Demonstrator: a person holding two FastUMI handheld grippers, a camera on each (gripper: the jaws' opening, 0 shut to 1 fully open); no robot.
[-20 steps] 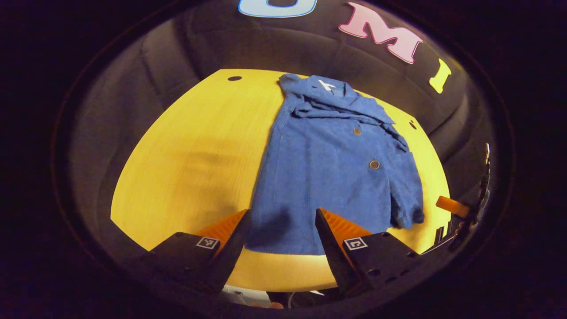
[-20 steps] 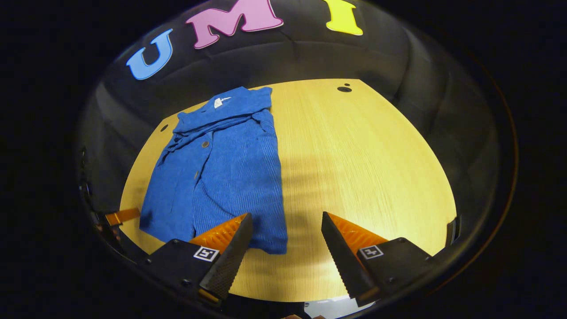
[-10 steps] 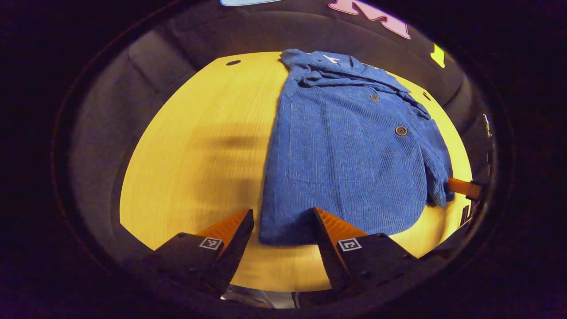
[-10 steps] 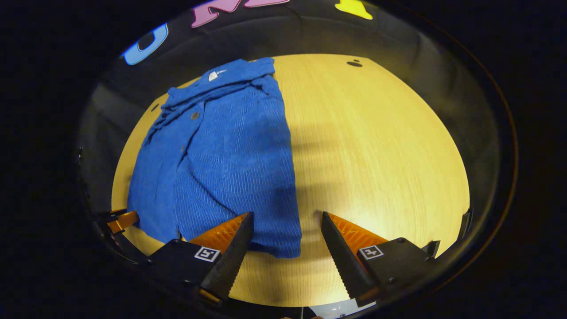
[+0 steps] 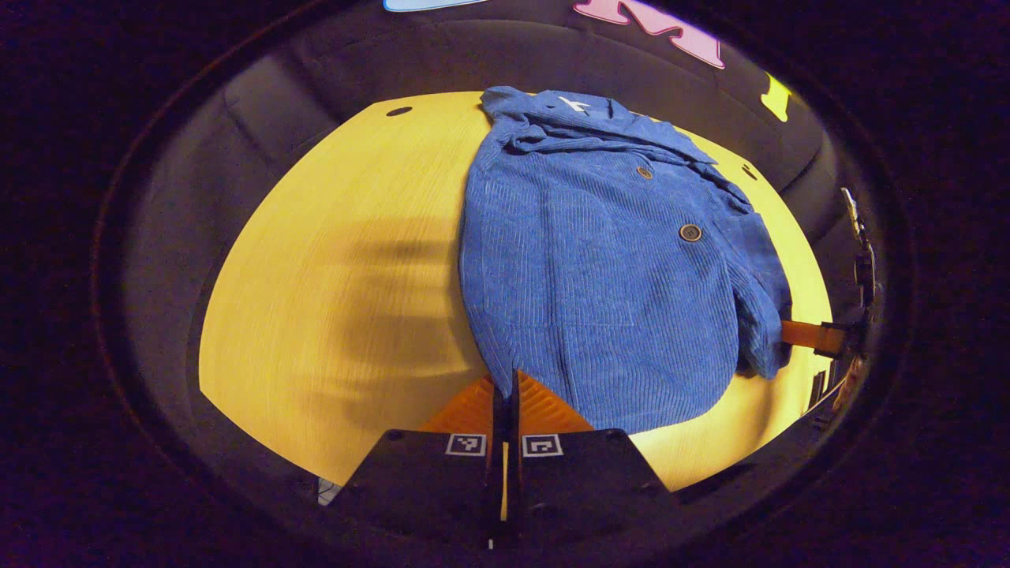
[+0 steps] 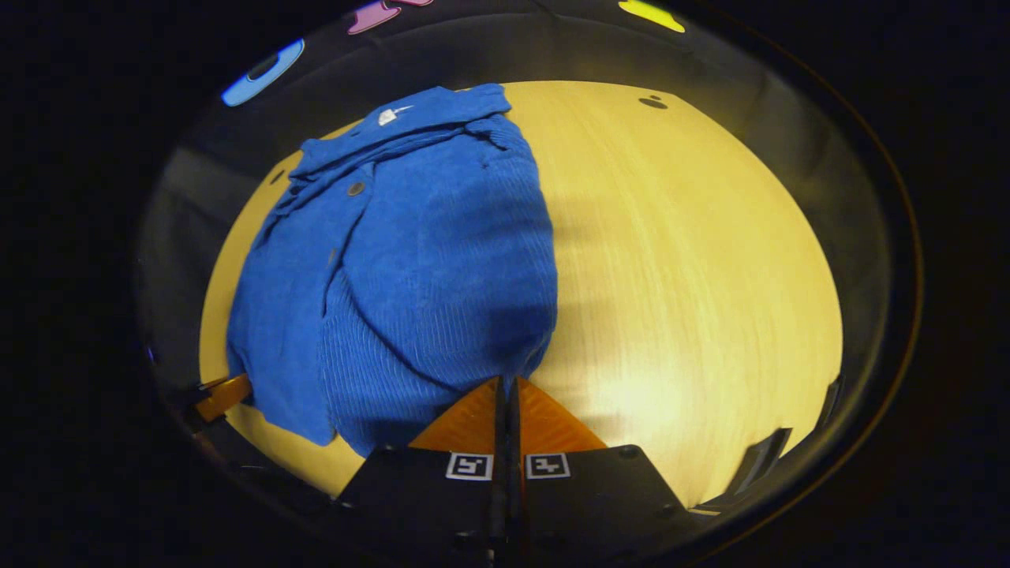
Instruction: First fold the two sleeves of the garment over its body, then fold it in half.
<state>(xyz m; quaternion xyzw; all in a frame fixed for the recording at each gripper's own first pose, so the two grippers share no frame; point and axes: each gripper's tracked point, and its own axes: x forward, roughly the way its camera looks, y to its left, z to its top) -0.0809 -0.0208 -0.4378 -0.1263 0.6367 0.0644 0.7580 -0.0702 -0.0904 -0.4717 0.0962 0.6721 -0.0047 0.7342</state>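
Hand-held grippers, left [image 5: 505, 386] and right [image 6: 505, 394], both pinched closed on the near hem corners of the blue garment [image 5: 600, 260] lying on the desk [image 5: 331, 260], sleeves apparently folded in; next, probably lifting hem toward collar.

The garment [image 5: 600, 284] is bright blue with a fine ribbed, corduroy-like pattern, dark round buttons [image 5: 690, 232] and a small white tag [image 5: 574, 103] at the collar. The worktop [image 5: 331, 268] is yellow wood with a faint straight grain and small dark holes [image 6: 652, 102].
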